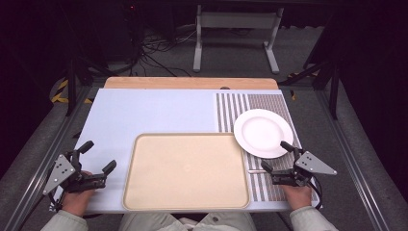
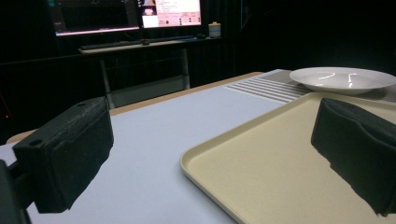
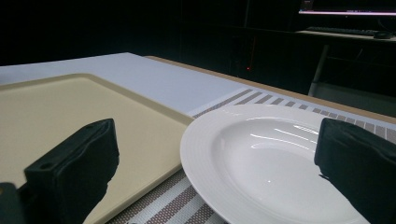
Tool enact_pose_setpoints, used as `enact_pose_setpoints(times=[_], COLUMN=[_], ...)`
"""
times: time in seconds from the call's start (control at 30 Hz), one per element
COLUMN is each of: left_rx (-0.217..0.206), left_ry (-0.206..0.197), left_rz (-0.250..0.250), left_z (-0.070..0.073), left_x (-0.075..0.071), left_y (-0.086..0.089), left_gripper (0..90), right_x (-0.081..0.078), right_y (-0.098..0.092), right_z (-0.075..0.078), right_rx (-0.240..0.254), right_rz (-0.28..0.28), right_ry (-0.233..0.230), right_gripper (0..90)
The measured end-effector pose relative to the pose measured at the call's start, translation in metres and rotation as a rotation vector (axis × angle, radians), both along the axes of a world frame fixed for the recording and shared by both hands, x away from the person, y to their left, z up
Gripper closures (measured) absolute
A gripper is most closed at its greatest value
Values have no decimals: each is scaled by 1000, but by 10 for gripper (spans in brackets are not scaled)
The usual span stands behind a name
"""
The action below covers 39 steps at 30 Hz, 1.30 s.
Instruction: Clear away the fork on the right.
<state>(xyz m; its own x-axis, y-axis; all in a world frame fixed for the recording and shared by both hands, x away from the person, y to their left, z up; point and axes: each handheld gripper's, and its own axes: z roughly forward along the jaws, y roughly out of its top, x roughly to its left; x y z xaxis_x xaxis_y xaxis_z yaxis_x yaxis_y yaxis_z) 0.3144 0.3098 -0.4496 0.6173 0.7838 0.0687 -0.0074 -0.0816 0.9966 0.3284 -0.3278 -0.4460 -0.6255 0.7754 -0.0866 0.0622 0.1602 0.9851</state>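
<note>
Held both grippers gaping, nothing gripped. Kept left gripper (image 1: 96,157) with tray (image 2: 261,172) edge between its jaws. Aimed right gripper (image 1: 274,155) at plate (image 3: 261,163), its rim between jaws, likely for grasping.

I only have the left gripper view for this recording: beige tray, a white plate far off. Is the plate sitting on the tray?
Observer: No. The high view shows the white plate on a striped placemat, its edge just overlapping the beige tray corner.
Operator: Where is the other gripper?
Observer: The right gripper sits at the plate's near edge, open, holding nothing.
Operator: Anything else on that mat?
Observer: A thin metallic utensil lies beside the tray; its type is unclear.
</note>
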Motion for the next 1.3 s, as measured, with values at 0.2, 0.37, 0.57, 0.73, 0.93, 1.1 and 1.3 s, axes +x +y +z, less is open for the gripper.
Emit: enact_pose_setpoints(times=[0.2,0.37,0.57,0.73,0.93,1.1,1.3], left_rx=[0,-4,3,1,4,2,2], left_ry=[1,2,1,2,5,4,3], left_rz=[0,2,6,9,10,9,5], left_z=[0,0,0,0,0,0,0], left_x=[0,0,-1,-1,-1,0,0], left_y=[0,0,1,1,1,1,0], left_gripper=[0,0,0,0,0,0,0], right_x=[0,2,6,16,23,27,28], right_y=[0,-1,-1,1,2,2,-1], right_z=[0,4,18,27,35,47,65], right_rx=[-5,14,-12,-8,-28,-71,-195], right_rz=[2,20,32,53,82,98,166], right_ry=[-3,-3,3,29,47,74,125], right_gripper=[3,9,15,12,0,27,92])
